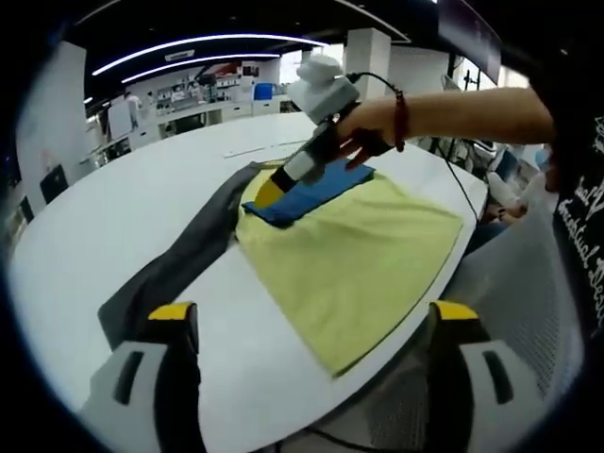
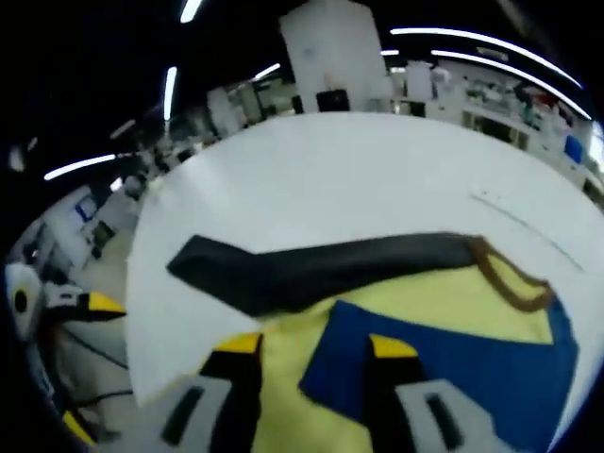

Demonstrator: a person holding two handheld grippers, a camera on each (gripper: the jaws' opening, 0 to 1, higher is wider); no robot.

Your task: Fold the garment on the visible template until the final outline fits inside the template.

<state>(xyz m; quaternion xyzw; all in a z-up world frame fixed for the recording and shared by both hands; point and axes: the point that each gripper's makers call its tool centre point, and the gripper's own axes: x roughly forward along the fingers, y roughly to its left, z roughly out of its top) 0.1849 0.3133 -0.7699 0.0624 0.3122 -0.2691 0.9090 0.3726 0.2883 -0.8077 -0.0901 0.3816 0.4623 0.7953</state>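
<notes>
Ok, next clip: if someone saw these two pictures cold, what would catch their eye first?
Probably the yellow garment spread across the round white table, with a dark grey sleeve trailing off one side. Next, the blue panel at its collar end, where the right gripper, held in a person's hand, comes down. In the right gripper view its yellow-tipped fingers straddle that blue panel's edge.

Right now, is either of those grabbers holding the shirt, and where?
The left gripper holds nothing. The right gripper sits down at the shirt's blue patch, but a grip cannot be told.
</notes>
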